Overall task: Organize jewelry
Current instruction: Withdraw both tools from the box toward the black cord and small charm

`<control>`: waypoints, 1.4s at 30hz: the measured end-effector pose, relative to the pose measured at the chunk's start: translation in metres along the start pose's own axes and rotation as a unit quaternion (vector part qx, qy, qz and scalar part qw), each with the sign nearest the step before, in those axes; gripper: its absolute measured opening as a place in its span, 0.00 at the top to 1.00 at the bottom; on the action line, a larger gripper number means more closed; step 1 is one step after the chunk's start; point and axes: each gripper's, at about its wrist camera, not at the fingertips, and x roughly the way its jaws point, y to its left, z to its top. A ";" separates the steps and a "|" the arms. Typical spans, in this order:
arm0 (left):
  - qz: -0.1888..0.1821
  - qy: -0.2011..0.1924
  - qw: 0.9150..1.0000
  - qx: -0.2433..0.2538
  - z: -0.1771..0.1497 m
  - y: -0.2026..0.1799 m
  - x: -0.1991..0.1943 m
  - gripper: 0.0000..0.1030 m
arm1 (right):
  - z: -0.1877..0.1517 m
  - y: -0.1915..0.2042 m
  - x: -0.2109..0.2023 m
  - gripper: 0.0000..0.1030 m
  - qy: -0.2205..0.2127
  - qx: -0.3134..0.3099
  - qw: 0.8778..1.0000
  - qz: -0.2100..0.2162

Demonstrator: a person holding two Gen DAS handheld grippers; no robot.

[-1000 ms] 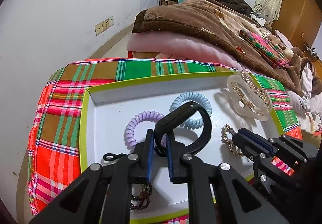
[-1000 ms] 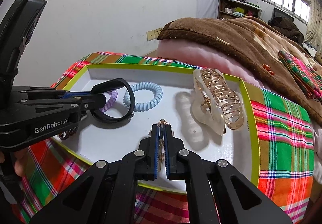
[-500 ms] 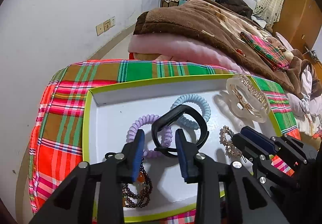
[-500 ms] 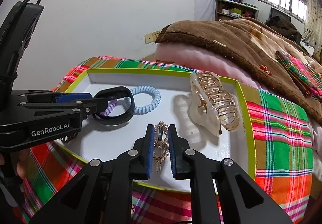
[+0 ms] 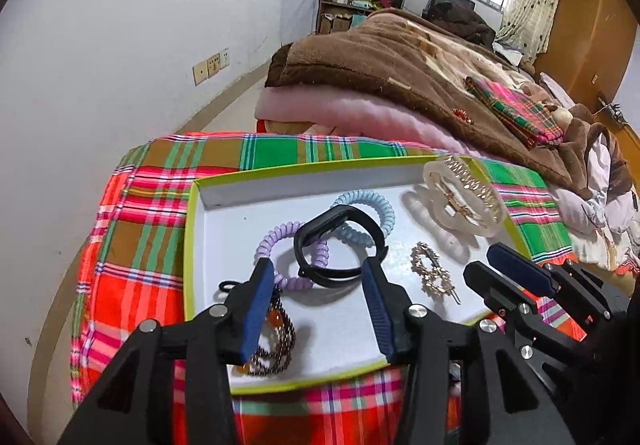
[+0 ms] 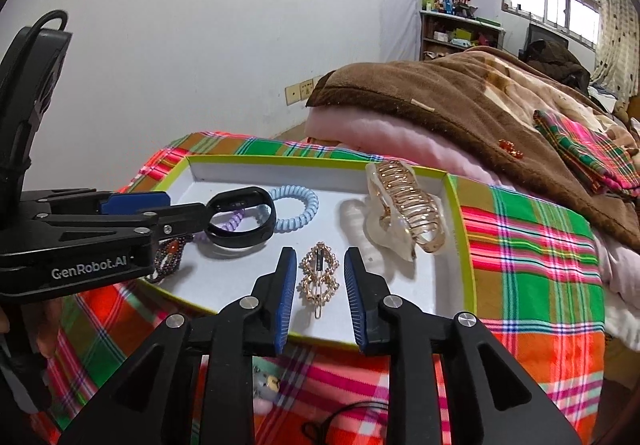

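Two sets of tongs at the near edge of one white tray (image 5: 224, 205) with a lime-green rim, on a plaid cloth (image 5: 132, 229). Left tongs (image 5: 320, 309) opening, blue pads apart, gripping nothing; one black wristband (image 5: 340, 245) lying in the tray just beyond them, free of both pads. Right tongs (image 6: 320, 297) opening too, one gold rhinestone hair clip (image 6: 319, 277) flat on the tray floor between the pads, untouched. One dark beaded bracelet (image 5: 276, 341) in the tray's near left corner. Farther in: two spiral hair ties, one lilac (image 5: 280, 245) under the wristband, one pale blue (image 5: 370, 211) behind it. One clear-and-gold claw clip (image 6: 404, 213) at the tray's far right corner. Beyond the tray, one brown blanket (image 6: 460, 97) heaped over pink bedding.
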 end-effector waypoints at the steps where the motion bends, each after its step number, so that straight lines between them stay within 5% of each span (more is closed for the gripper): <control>1: -0.001 -0.002 1.000 -0.001 -0.001 0.000 -0.004 0.52 | -0.001 0.000 -0.003 0.75 -0.002 0.001 1.000 0.000; 15: -0.009 -0.037 0.999 -0.009 -0.030 -0.002 -0.056 0.47 | -0.024 -0.013 -0.054 0.74 -0.026 0.016 1.000 -0.005; 22: -0.026 -0.045 0.998 -0.020 -0.052 -0.003 -0.071 0.45 | -0.048 -0.041 -0.073 0.56 -0.025 0.042 0.999 -0.013; 30: -0.039 -0.043 0.998 -0.036 -0.075 -0.003 -0.078 0.44 | -0.079 -0.071 -0.066 0.56 0.015 0.066 0.997 -0.037; 42: -0.038 -0.019 0.998 -0.054 -0.110 -0.001 -0.070 0.44 | -0.081 -0.053 -0.040 0.56 0.047 0.029 0.998 0.002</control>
